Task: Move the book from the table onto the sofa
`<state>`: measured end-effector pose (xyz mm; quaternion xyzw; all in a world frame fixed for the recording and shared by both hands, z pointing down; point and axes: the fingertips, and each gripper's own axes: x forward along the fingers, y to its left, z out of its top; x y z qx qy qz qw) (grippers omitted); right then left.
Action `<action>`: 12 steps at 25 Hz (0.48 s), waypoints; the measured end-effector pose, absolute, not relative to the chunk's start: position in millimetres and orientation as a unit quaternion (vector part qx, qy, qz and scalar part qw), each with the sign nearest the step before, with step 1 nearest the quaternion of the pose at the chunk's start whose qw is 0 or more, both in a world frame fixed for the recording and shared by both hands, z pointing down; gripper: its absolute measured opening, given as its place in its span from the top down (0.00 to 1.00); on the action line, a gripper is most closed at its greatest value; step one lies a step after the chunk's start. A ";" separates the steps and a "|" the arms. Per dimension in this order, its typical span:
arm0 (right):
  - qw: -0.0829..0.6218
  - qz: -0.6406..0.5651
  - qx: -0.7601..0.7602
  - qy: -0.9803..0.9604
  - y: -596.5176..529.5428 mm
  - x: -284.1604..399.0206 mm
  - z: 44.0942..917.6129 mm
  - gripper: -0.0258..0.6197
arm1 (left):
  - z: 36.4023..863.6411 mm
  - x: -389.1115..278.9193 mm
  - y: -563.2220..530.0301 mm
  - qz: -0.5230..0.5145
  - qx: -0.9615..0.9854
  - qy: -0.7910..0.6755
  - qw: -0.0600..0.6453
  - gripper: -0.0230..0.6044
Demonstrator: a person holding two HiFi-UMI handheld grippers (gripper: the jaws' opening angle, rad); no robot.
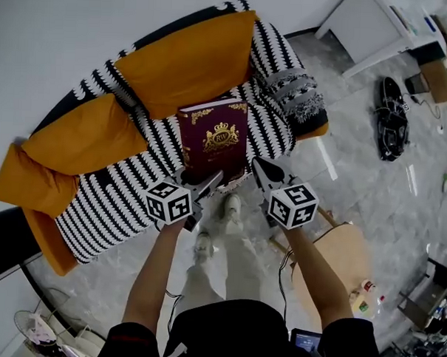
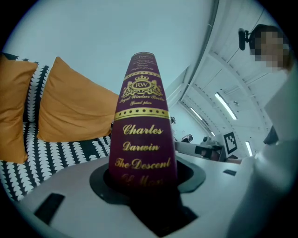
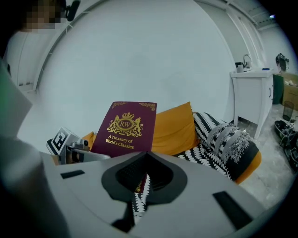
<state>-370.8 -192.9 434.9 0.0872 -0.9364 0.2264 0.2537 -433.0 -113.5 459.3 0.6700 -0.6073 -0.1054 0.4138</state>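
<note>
Striped sofa (image 1: 112, 199) with orange cushions (image 1: 188, 61), left gripper (image 1: 212, 179) clamped half-wide across spine of maroon book (image 1: 214, 140), book held over sofa seat before cushions, right gripper (image 1: 262, 168) pinched nearly closed on book's thin edge.

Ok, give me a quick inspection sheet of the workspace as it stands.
Surface: striped sofa seat lies under the book; round wooden table sits behind the right arm.
Job's things: maroon book is off the table, held over the seat; contact with the seat cannot be told.
Clutter: orange cushions and fringed throw on the sofa; bottles on the table.
Grippers: left gripper clamped on the book's spine; right gripper shut on its cover edge.
Cables: thin dark lead beside the table.
Surroundings: white cabinet, black gear on the floor.
</note>
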 end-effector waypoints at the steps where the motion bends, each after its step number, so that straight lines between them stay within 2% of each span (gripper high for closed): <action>1: 0.257 0.225 0.086 -0.936 -194.5 -374.1 441.8 0.93 | 465.1 -434.6 -115.8 -0.106 0.669 -0.607 0.415 0.57; 12: 0.282 0.230 0.061 -0.929 -205.2 -400.2 528.3 0.93 | 555.3 -452.1 -140.8 -0.106 0.653 -0.607 0.441 0.57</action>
